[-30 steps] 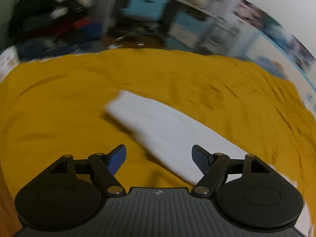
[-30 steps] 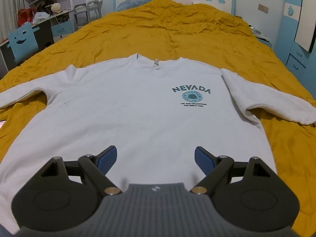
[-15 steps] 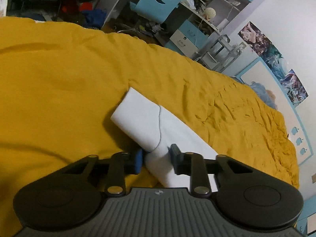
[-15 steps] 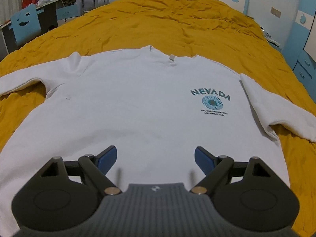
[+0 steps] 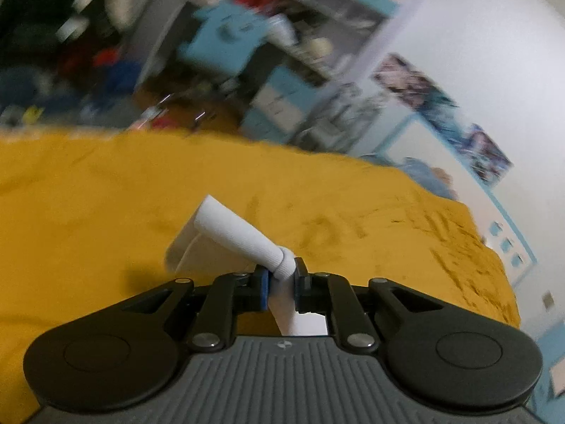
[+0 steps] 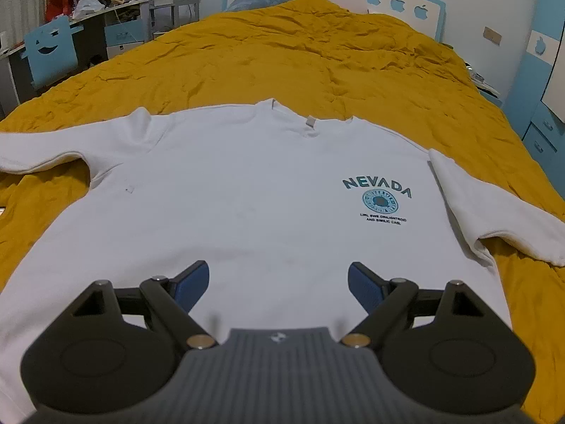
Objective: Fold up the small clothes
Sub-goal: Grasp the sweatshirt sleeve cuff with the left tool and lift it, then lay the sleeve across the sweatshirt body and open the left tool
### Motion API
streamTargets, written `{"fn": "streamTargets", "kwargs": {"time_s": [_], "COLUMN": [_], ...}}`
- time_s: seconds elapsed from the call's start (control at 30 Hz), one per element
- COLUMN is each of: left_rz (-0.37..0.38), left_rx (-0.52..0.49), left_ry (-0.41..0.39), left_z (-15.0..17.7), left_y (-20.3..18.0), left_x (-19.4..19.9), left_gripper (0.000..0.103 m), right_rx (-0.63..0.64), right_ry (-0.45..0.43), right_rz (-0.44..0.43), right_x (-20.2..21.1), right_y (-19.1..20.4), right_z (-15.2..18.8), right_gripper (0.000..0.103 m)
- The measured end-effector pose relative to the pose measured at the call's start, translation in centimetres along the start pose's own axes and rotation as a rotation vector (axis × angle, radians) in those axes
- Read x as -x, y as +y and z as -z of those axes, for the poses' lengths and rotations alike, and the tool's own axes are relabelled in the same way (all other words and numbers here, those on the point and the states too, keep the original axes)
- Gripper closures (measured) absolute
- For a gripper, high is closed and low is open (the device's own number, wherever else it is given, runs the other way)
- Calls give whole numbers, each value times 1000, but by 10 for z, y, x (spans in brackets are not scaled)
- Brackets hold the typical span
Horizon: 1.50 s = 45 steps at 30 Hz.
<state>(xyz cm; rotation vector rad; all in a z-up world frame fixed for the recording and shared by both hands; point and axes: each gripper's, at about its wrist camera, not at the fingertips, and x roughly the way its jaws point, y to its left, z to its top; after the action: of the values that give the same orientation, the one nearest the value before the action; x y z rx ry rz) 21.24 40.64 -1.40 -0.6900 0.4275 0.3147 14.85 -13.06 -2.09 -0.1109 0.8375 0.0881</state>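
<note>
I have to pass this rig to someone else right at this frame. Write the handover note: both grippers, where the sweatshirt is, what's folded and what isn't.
Left gripper: jaws shut on the cuff end of the sweatshirt's sleeve, lifted off the yellow bedspread. That view is blurred with motion.
Right gripper: jaws open and empty, over the lower middle of the sweatshirt.
Sweatshirt: spread flat, front up, NEVADA print showing, collar toward the headboard. The other sleeve lies out to the side.
Done: one sleeve picked up. No fold shows on the body.
Left: probably bring the held sleeve across the chest, then the other sleeve, then fold the body.
</note>
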Motion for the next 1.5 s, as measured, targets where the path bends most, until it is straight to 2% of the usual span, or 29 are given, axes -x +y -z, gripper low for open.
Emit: {"fn": "streamTargets", "kwargs": {"time_s": [0.13, 0.27, 0.37, 0.43, 0.5, 0.6, 0.7, 0.83, 0.9, 1.0, 1.07, 1.1, 1.13, 1.17, 1.27, 1.37, 1.43, 1.5], "left_rz": [148, 325, 445, 488, 517, 489, 435, 354, 342, 341, 339, 355, 368, 377, 420, 385, 340, 349], "left_rx": [-104, -231, -310, -374, -430, -597, -780, -924, -961, -968, -975, -978, -977, -972, -957, -963, -919, -862], "left_ry": [-15, 25, 82, 114, 180, 272, 363, 467, 475, 507, 493, 478, 458, 442, 415, 424, 400, 382], "left_z": [-7, 11, 39, 65, 100, 168, 238, 302, 325, 340, 341, 340, 345, 347, 343, 334, 318, 299], "left_y": [-77, -165, -224, -256, -283, -311, -314, -307, -309, -307, -299, -294, -308, -313, -306, -298, -288, -276], "left_x": [11, 21, 23, 20, 10, -9, -24, -36, -26, -26, -26, -24, -13, -10, 5, 19, 26, 32], "left_gripper": [90, 90, 90, 90, 90, 90, 90, 90, 88, 74, 61, 48, 31, 25, 20, 19, 20, 20], "right_rx": [-19, -47, -80, -117, -154, -195, -228, -271, -284, -305, -313, -309, -304, -295, -271, -283, -306, -354], "right_ry": [-17, -40, -65, -89, -105, -112, -100, -76, -65, -45, -35, -36, -44, -56, -104, -104, -98, -79], "right_rz": [-3, 5, 56, 76, 75, 74, 64, 49, 48, 37, 29, 23, 17, 12, -21, -82, -127, -186], "right_x": [2, 6, 8, 10, 12, 12, 12, 8, 6, -2, -8, -9, -9, -9, -11, -18, -24, -31], "right_y": [-7, -24, -43, -55, -70, -87, -100, -115, -119, -123, -123, -121, -119, -116, -109, -104, -102, -101], "right_z": [0, -1, -4, -6, -6, -2, 6, 19, 25, 30, 29, 28, 26, 24, 21, 14, 8, 1], "right_gripper": [21, 21, 21, 21, 22, 22, 22, 22, 22, 22, 22, 21, 21, 22, 22, 22, 22, 21]}}
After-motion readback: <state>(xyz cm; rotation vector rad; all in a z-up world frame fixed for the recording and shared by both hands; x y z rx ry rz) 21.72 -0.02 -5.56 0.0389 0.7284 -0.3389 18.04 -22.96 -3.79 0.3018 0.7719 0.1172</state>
